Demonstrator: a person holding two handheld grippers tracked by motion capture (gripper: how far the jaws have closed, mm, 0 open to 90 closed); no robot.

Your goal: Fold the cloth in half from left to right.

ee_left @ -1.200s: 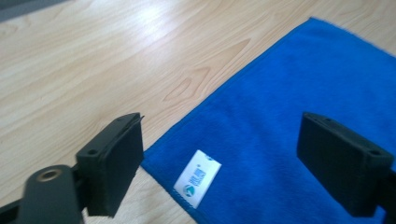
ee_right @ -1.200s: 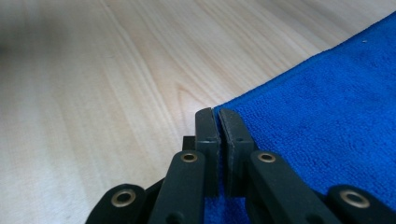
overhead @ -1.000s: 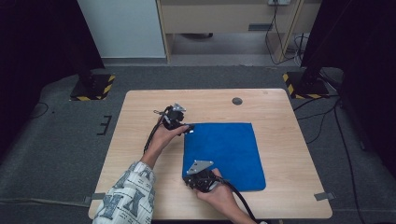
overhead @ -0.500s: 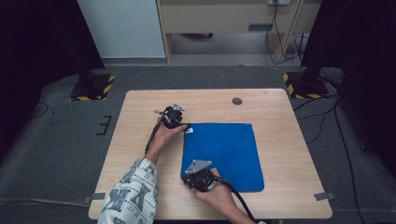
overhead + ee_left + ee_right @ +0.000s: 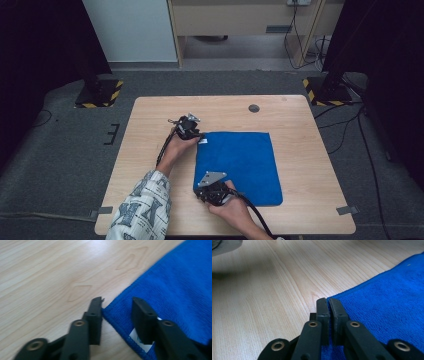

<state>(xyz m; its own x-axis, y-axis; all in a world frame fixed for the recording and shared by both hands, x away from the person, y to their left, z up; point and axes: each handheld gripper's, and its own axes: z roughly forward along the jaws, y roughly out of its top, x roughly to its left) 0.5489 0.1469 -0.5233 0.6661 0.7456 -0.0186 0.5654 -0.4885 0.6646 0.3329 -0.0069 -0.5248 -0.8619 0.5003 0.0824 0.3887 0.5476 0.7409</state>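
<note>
Blue cloth (image 5: pixel 239 166) lies flat on the table (image 5: pixel 150 125). Your right gripper (image 5: pixel 328 305) is pinching its near-left corner. Left gripper (image 5: pixel 117 308) straddles the far-left corner, jaws spread. Looks like grasp step: close left, then lift both together.

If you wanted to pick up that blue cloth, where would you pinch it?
Probably at a corner, coming in low from the table's left side. The cloth lies flat, so only its thin hemmed edge gives the jaws something to close on. The left gripper is open astride the far-left corner by the white tag; the right gripper is pinched shut on the near-left corner.
</note>
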